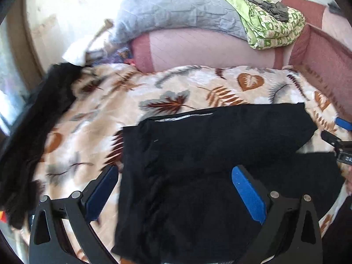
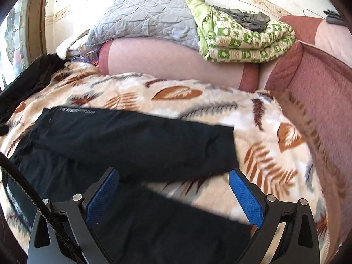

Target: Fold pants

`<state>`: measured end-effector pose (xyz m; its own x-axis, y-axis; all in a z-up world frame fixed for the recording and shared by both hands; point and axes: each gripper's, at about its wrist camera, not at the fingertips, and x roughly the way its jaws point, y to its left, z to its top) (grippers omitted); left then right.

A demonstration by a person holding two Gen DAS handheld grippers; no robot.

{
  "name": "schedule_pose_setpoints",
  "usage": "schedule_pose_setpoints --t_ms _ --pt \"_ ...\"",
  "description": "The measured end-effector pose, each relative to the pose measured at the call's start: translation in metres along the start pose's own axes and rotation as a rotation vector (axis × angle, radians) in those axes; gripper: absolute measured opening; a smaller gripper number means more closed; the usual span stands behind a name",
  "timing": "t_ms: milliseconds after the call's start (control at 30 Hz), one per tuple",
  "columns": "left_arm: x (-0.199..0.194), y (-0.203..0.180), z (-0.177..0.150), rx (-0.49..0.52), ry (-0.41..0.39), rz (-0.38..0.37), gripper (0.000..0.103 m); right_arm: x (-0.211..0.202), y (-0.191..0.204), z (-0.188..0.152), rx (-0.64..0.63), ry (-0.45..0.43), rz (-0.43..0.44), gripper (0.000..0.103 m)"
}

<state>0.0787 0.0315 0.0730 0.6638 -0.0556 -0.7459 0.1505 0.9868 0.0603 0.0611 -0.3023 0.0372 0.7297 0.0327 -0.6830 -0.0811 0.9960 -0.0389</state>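
Black pants (image 1: 198,165) lie on a leaf-patterned blanket (image 1: 198,88), with two dark leg parts spread apart toward the right. My left gripper (image 1: 176,176) is open above the pants' left part, holding nothing. In the right wrist view the pants (image 2: 132,140) lie with one leg across the middle and another part below. My right gripper (image 2: 173,178) is open over them, empty. The right gripper's blue pad and black frame also show at the right edge of the left wrist view (image 1: 338,136).
Another black garment (image 1: 39,121) lies heaped at the blanket's left edge. A pink cushion (image 1: 209,48), a grey quilted cover (image 1: 176,6) and a folded green patterned blanket (image 1: 272,26) sit behind. A red sofa arm (image 2: 319,88) bounds the right side.
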Motion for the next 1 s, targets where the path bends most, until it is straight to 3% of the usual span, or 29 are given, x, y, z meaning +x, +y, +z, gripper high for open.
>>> schedule_pose_setpoints --t_ms 167,200,267,333,400,600,700,867,967,1000 --pt "0.050 0.001 0.052 -0.022 0.057 -0.233 0.103 0.035 -0.006 0.036 -0.067 0.022 0.004 0.102" --pt "0.058 0.000 0.059 -0.014 0.065 -0.252 0.103 0.045 -0.005 0.043 -0.090 0.031 0.010 0.102" --pt "0.090 -0.008 0.080 0.011 0.100 -0.325 0.094 0.067 -0.004 0.056 -0.128 0.062 0.043 0.102" --pt "0.121 -0.017 0.094 0.034 0.157 -0.359 0.058 0.091 -0.003 0.066 -0.149 0.098 0.090 0.101" --pt "0.148 -0.029 0.101 0.074 0.190 -0.363 0.045 0.117 -0.001 0.077 -0.172 0.140 0.145 0.098" --pt "0.204 -0.057 0.104 0.252 0.239 -0.328 0.046 0.170 0.001 0.086 -0.222 0.236 0.255 0.087" --pt "0.222 -0.057 0.106 0.292 0.275 -0.353 0.059 0.187 -0.002 0.087 -0.233 0.267 0.289 0.087" --pt "0.236 -0.053 0.107 0.312 0.338 -0.437 0.073 0.218 -0.004 0.085 -0.228 0.332 0.325 0.087" --pt "0.234 -0.065 0.103 0.394 0.342 -0.389 0.071 0.228 -0.001 0.082 -0.238 0.333 0.320 0.092" --pt "0.232 -0.066 0.104 0.399 0.342 -0.391 0.053 0.228 0.000 0.082 -0.230 0.332 0.316 0.091"
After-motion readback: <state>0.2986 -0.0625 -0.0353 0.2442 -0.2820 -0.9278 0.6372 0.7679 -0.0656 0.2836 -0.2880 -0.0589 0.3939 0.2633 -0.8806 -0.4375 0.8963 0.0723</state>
